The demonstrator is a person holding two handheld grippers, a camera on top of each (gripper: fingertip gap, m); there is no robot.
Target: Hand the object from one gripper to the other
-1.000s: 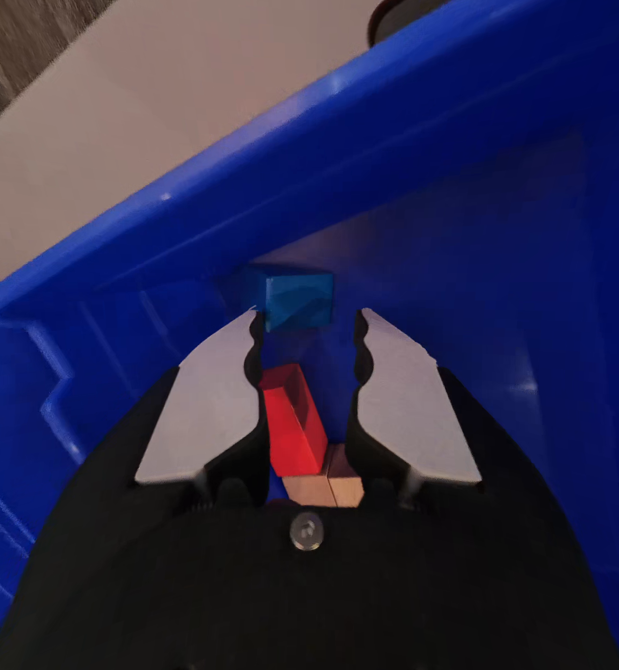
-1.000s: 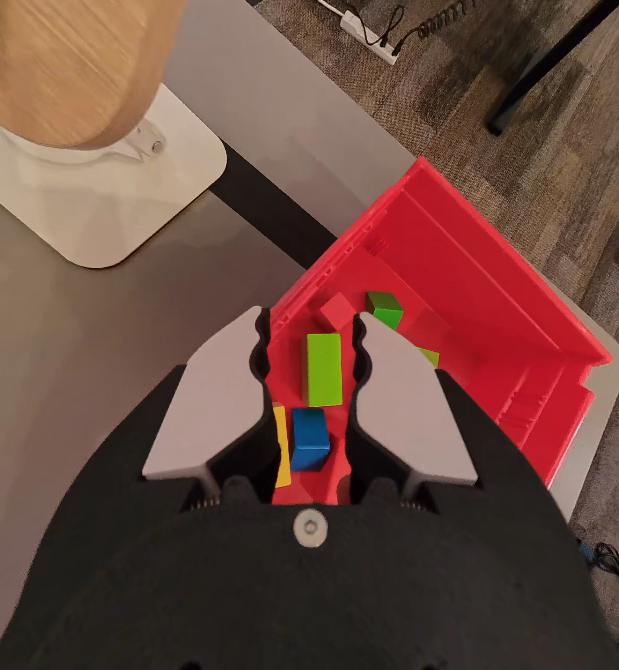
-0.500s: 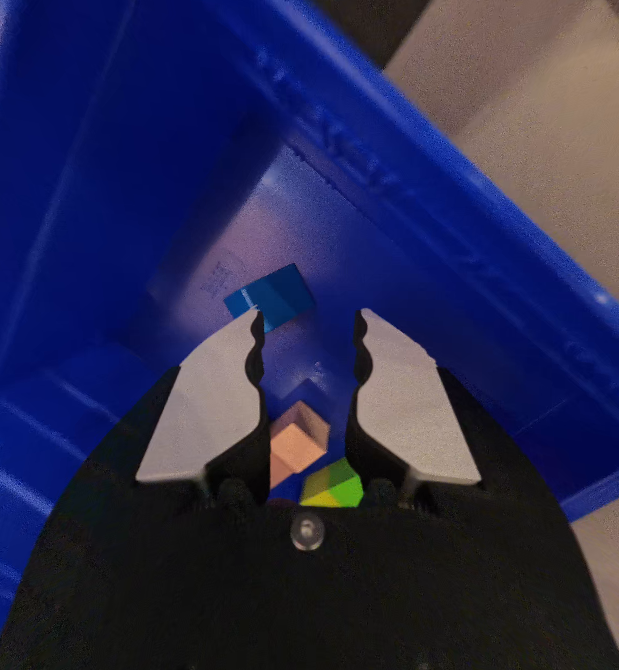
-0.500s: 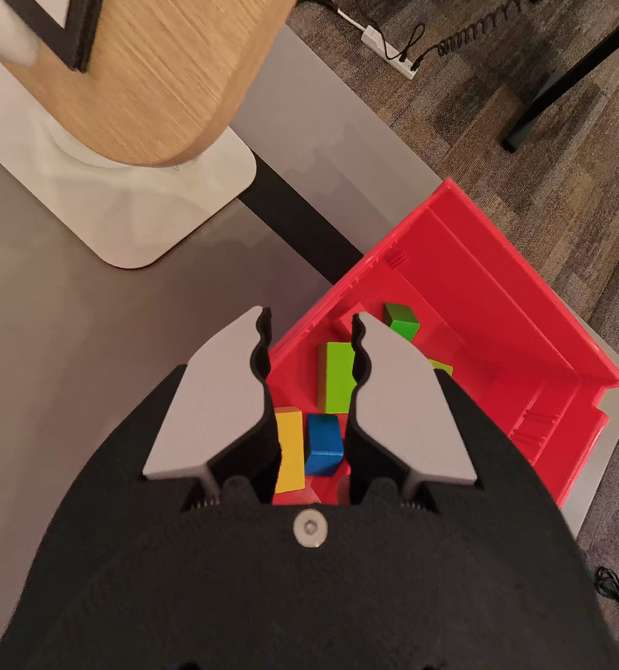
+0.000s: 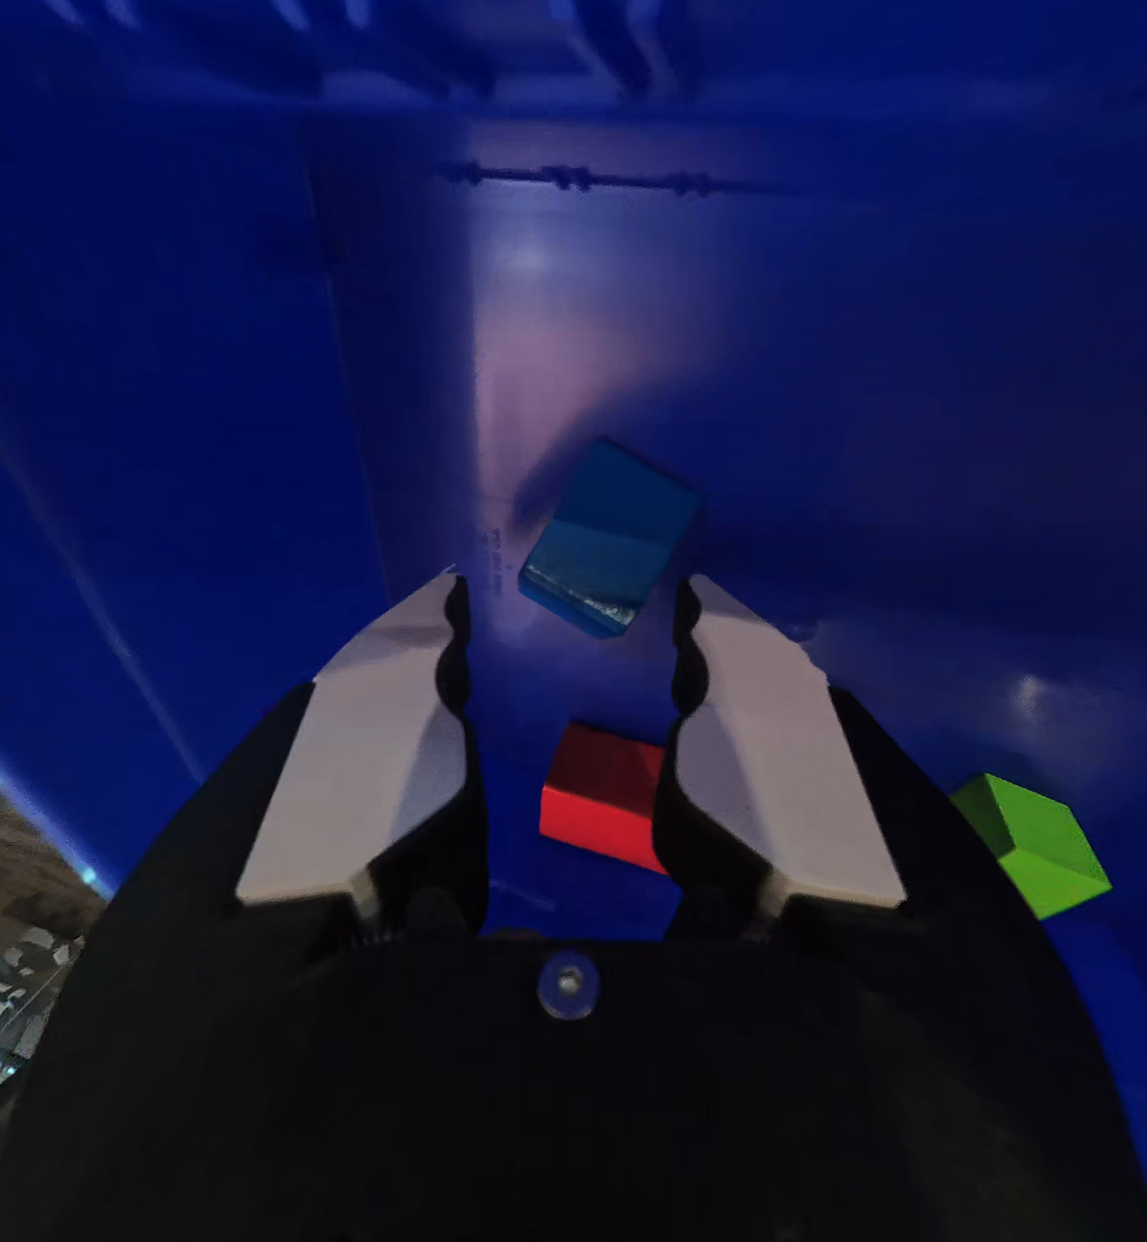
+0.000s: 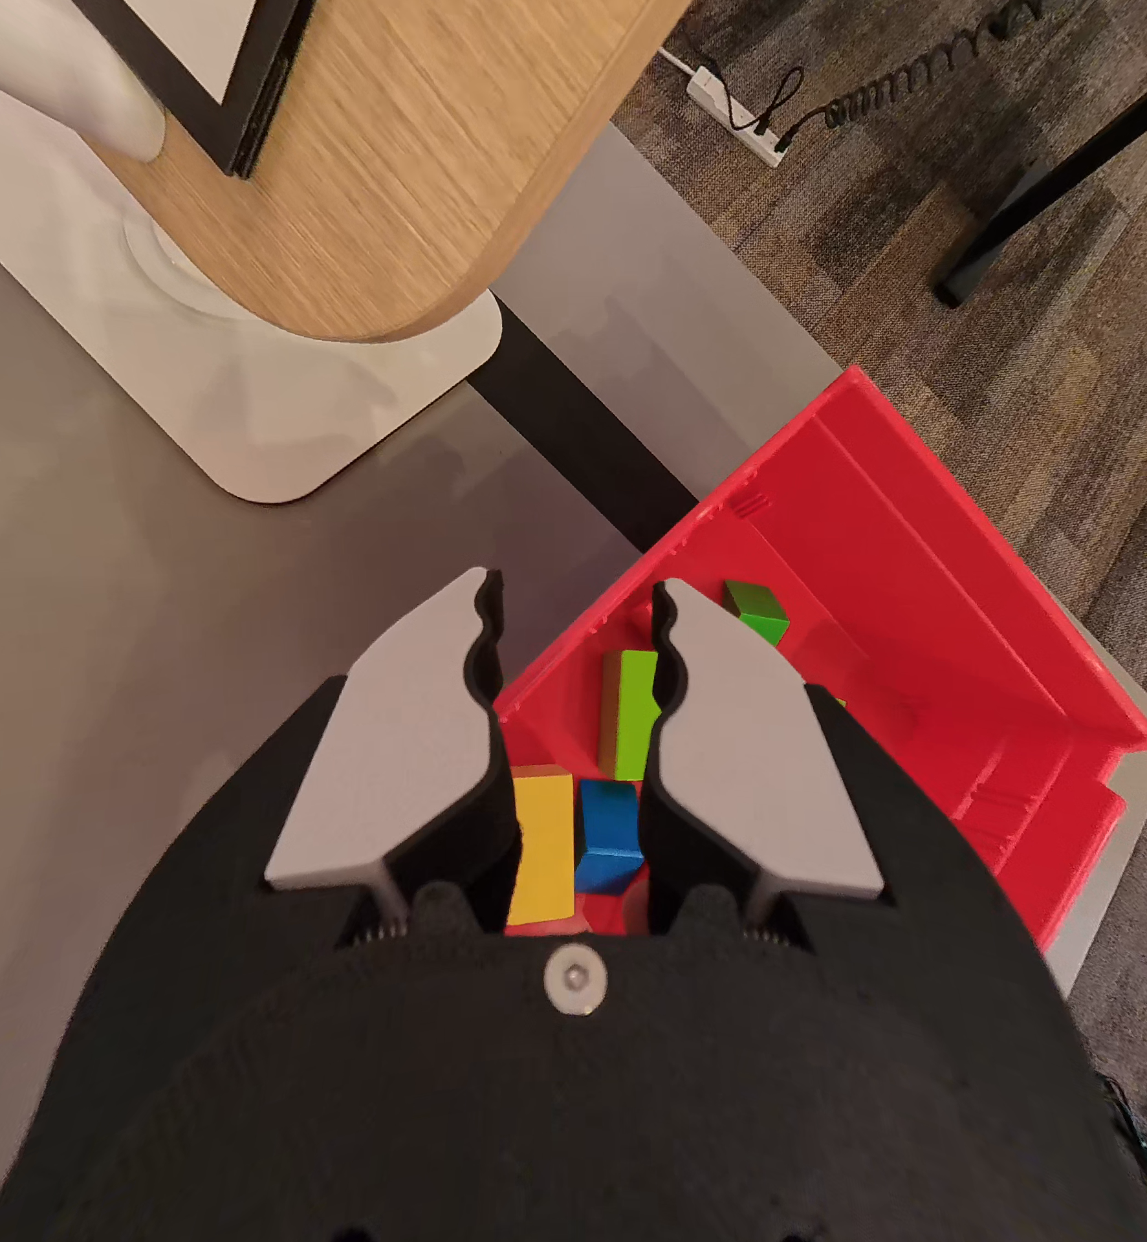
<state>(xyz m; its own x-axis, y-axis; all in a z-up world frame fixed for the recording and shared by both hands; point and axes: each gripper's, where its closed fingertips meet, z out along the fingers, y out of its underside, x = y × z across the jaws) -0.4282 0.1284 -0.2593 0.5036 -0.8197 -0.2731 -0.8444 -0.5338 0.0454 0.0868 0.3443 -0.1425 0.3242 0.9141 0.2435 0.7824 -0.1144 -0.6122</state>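
Observation:
In the left wrist view my left gripper (image 5: 570, 591) is open inside a blue bin (image 5: 221, 336). A blue block (image 5: 607, 544) lies on the bin floor just beyond the fingertips, untouched. A red block (image 5: 597, 800) lies lower between the fingers on the floor, and a green block (image 5: 1034, 853) sits to the right. In the right wrist view my right gripper (image 6: 574, 591) is open and empty, hovering above the near edge of a red bin (image 6: 927, 605). That bin holds a long green block (image 6: 627, 716), a yellow block (image 6: 543, 847), a blue block (image 6: 607, 837) and a small green block (image 6: 755, 608).
A white stand base (image 6: 254, 403) with a wooden panel (image 6: 389, 168) above it stands on the grey table (image 6: 120, 638) to the left of the red bin. A black gap (image 6: 577, 430) divides the table. Cables (image 6: 826, 101) lie on the carpet beyond. Spacing between my two grippers at the tips: around 55 cm.
My left gripper has turned and swung inside the blue bin, its jaws have widened, and the blue block now sits centred ahead of the tips. My right gripper has drifted left, away from the red bin.

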